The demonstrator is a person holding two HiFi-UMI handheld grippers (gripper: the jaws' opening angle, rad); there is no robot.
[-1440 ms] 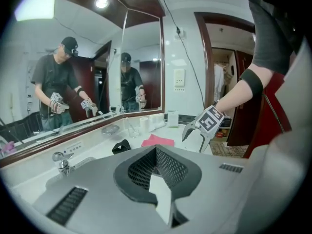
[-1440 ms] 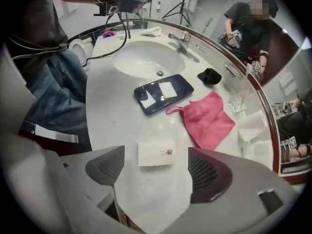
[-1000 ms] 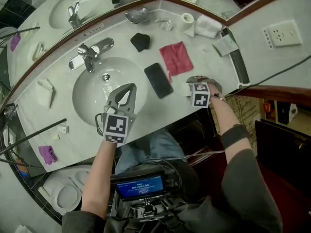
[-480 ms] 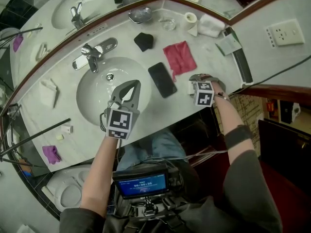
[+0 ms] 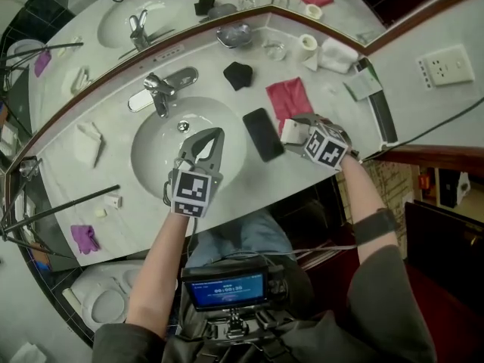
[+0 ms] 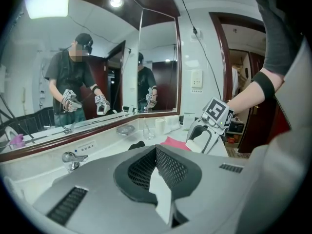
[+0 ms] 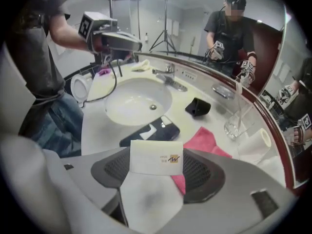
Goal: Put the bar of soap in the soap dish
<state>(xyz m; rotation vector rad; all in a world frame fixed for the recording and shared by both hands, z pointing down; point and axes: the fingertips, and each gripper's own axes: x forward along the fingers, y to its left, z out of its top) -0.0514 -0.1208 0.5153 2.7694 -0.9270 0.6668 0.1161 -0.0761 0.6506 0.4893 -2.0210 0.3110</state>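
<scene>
One white paper-wrapped bar of soap (image 7: 156, 156) lies crosswise between the jaws of the right gripper (image 5: 301, 131), its small printed logo turned toward that gripper's camera; the jaws stand wide, closed on the bar, and hold it clear of the pale stone counter (image 5: 249, 171); the shallow metal soap dish (image 7: 223, 90) sits well ahead of the gripper's tips and a little to their right, close to the foot of the mirror.

Below and just beyond the tips lies a pink cloth (image 7: 204, 143); just to their left is a flat black phone (image 7: 168, 129); between the gripper and the dish a small black folded pouch (image 7: 197, 106) rests on the counter; further to the right of the tips stand a clear drinking glass (image 7: 235, 125) and a white paper roll (image 7: 261, 140).

The left gripper (image 5: 213, 136) hangs well to the left of the right one, over the round white basin (image 5: 155, 153), pointing toward the chrome tap (image 5: 161, 91); its jaws are pressed together with nothing between them.
</scene>
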